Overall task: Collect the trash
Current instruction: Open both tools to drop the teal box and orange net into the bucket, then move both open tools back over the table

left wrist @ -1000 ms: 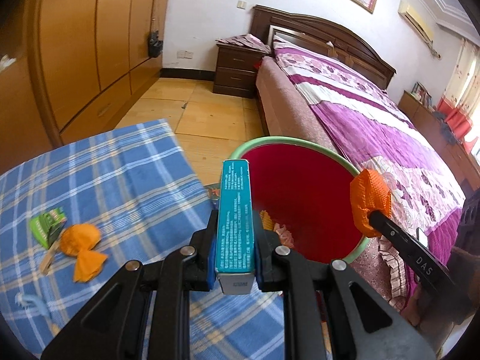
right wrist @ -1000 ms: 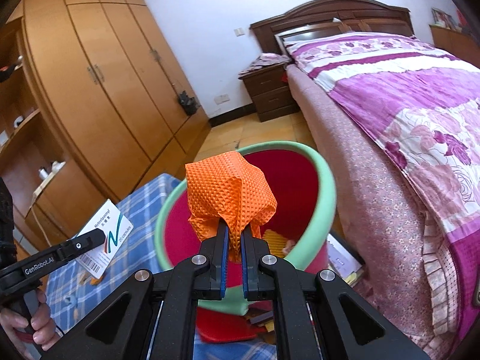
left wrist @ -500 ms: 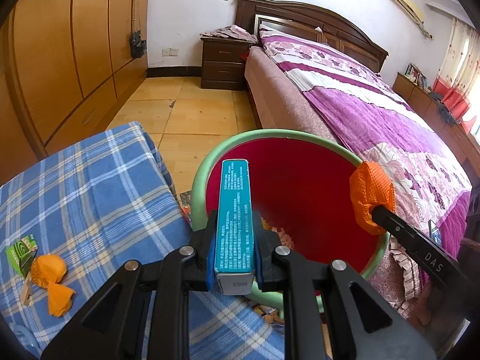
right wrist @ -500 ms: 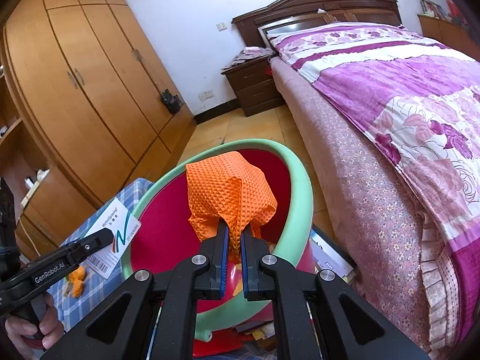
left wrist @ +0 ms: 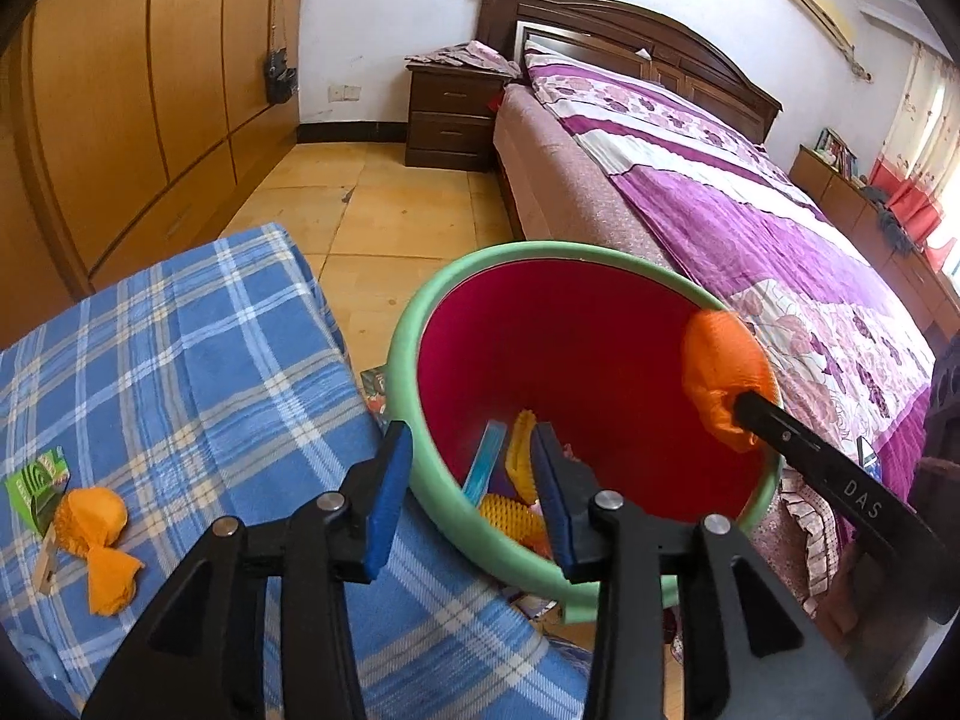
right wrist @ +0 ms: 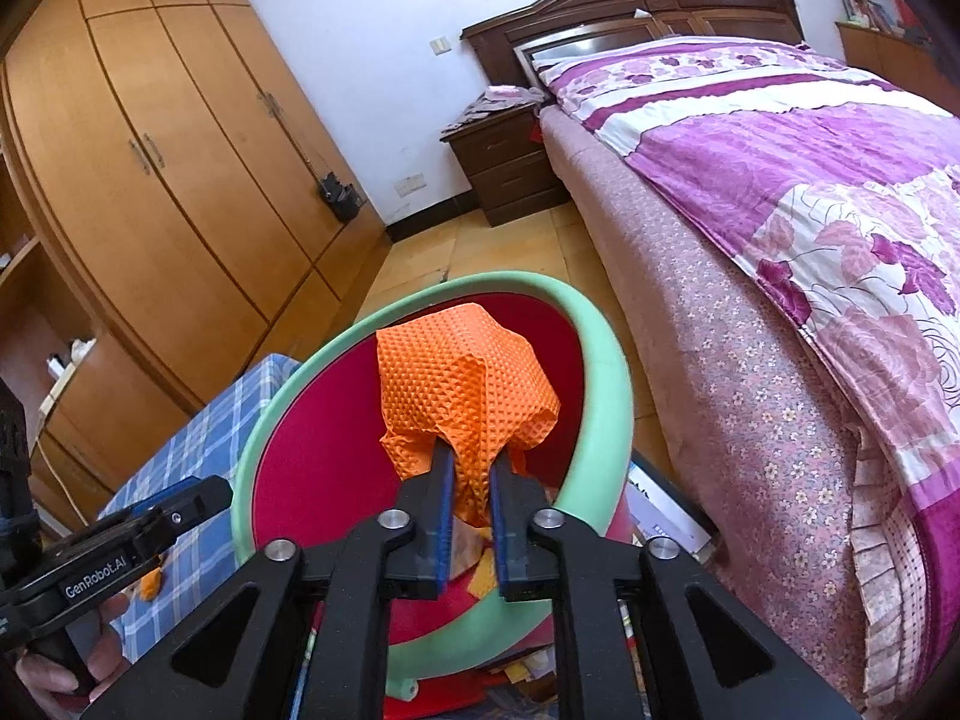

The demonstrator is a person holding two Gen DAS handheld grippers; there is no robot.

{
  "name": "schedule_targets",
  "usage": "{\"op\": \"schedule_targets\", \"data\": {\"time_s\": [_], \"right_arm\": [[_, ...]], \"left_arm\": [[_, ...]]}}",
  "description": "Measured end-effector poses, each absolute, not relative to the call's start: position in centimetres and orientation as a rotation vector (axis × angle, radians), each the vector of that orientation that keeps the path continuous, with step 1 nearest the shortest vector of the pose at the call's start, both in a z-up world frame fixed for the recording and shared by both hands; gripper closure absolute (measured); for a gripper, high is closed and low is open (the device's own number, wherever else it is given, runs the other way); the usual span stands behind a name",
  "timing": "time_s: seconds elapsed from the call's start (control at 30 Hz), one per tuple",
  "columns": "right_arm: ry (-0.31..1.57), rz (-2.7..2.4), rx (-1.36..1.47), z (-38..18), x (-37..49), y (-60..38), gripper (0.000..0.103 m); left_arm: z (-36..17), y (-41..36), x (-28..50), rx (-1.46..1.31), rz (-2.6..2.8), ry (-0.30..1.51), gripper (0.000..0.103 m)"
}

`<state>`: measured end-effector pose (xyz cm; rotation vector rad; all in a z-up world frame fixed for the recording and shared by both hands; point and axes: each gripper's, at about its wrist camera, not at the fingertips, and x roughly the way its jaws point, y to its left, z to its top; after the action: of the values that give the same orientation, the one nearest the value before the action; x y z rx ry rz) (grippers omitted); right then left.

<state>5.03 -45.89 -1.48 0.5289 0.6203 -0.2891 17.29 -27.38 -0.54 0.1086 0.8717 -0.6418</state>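
Note:
A red bin with a green rim [left wrist: 414,324] stands beside the blue checked table [left wrist: 180,372]. My left gripper [left wrist: 471,480] is open and empty over the bin's near rim. The teal box [left wrist: 486,465] lies inside the bin with yellow and other trash. My right gripper [right wrist: 468,480] is shut loosely on an orange crumpled cloth [right wrist: 462,384], held over the bin [right wrist: 606,372]; the cloth also shows in the left wrist view [left wrist: 720,372]. On the table lie an orange wrapper [left wrist: 96,528] and a green packet [left wrist: 36,480].
A bed with a purple floral cover [left wrist: 750,228] runs along the right of the bin. A dark nightstand [left wrist: 450,114] and wooden wardrobes [left wrist: 150,90] stand behind. Papers lie on the floor beside the bin [right wrist: 666,516].
My left gripper opened and the teal box dropped into the bin. My right gripper moved closer over the bin with the orange cloth, its jaws slightly wider.

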Motion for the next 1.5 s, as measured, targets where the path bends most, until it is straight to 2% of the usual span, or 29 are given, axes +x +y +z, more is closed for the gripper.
{"op": "schedule_targets", "data": {"time_s": [0.03, 0.1, 0.3, 0.67, 0.8, 1.1, 1.27, 1.37, 1.43, 1.5], "right_arm": [[0.623, -0.287, 0.531, -1.5, 5.0, -45.8, 0.081], [0.623, -0.280, 0.534, -1.4, 5.0, -45.7, 0.077], [0.618, -0.287, 0.543, -1.0, 4.4, -45.4, 0.074], [0.581, -0.258, 0.566, 0.5, 2.6, -43.9, 0.057], [0.581, -0.248, 0.553, 1.1, 2.2, -42.8, 0.053], [0.602, -0.212, 0.519, 1.8, 2.0, -39.5, 0.043], [0.615, -0.182, 0.499, 2.0, 2.4, -37.4, 0.042], [0.619, -0.167, 0.489, 2.0, 2.7, -36.2, 0.041], [0.625, -0.153, 0.485, 1.9, 2.8, -35.3, 0.034], [0.629, -0.143, 0.481, 1.9, 3.0, -34.7, 0.033]], "left_arm": [[-0.5, -27.1, 17.2, 0.102, -0.640, 0.875, 0.062], [-0.6, -26.6, 17.1, 0.091, -0.630, 0.884, 0.062], [-0.2, -24.8, 16.2, 0.063, -0.608, 0.888, 0.061], [1.3, -20.9, 14.1, 0.047, -0.555, 0.861, 0.061], [1.9, -18.8, 13.2, 0.039, -0.524, 0.848, 0.052], [2.1, -12.8, 12.3, 0.001, -0.415, 0.826, 0.046], [1.8, -9.8, 12.0, -0.018, -0.359, 0.822, 0.044], [1.7, -7.9, 11.8, -0.014, -0.324, 0.813, 0.038], [1.6, -6.7, 11.7, -0.009, -0.294, 0.805, 0.036], [1.3, -5.4, 11.8, -0.012, -0.256, 0.802, 0.035]]}}
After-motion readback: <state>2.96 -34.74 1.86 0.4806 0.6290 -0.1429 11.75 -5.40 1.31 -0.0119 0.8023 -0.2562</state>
